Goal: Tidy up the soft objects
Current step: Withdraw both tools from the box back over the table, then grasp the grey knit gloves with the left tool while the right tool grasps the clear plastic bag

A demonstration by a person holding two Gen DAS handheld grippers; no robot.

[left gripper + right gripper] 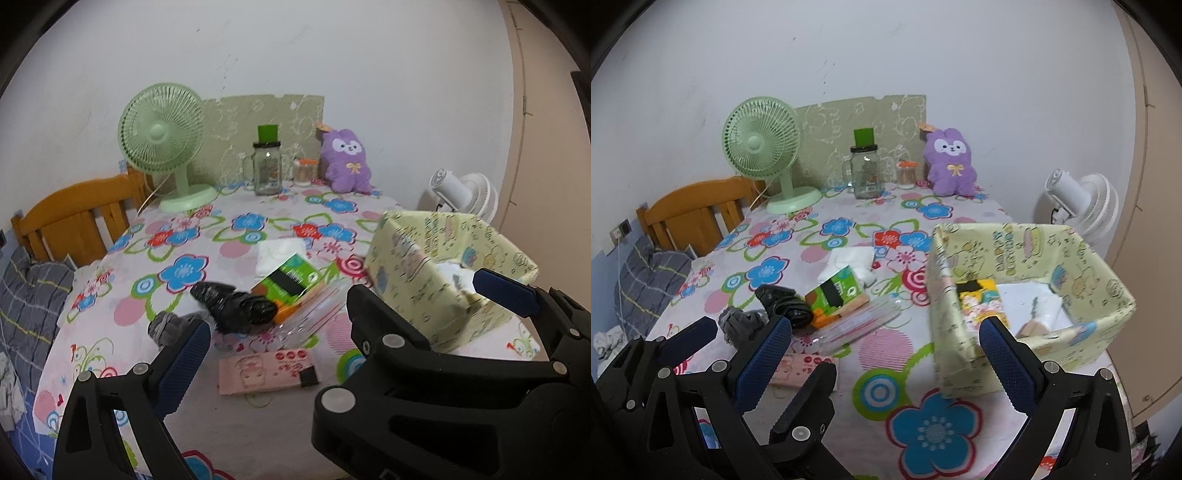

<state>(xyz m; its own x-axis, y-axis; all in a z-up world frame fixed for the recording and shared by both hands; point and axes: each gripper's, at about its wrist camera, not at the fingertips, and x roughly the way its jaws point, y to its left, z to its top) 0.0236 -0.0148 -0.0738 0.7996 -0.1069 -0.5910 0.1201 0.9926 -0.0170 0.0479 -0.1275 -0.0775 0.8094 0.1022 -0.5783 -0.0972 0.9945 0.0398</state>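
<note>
A purple plush rabbit (346,161) (951,162) sits at the table's far edge. A grey rolled sock (168,326) (738,325), a black crumpled bag (236,308) (785,304), a green tissue pack (290,280) (836,291) with white tissue, a clear tube packet (857,325) and a pink packet (267,371) lie mid-table. A yellow patterned box (443,280) (1015,295) stands at the right, holding a yellow pack (979,299). My left gripper (332,317) is open and empty above the table. My right gripper (882,354) is open and empty. The left gripper also shows in the right wrist view (735,343).
A green desk fan (166,144) (768,147), a glass jar (266,168) (864,171) and a small toothpick jar (906,175) stand at the back. A white fan (1082,203) is beyond the table's right edge. A wooden headboard (77,218) and bedding are left.
</note>
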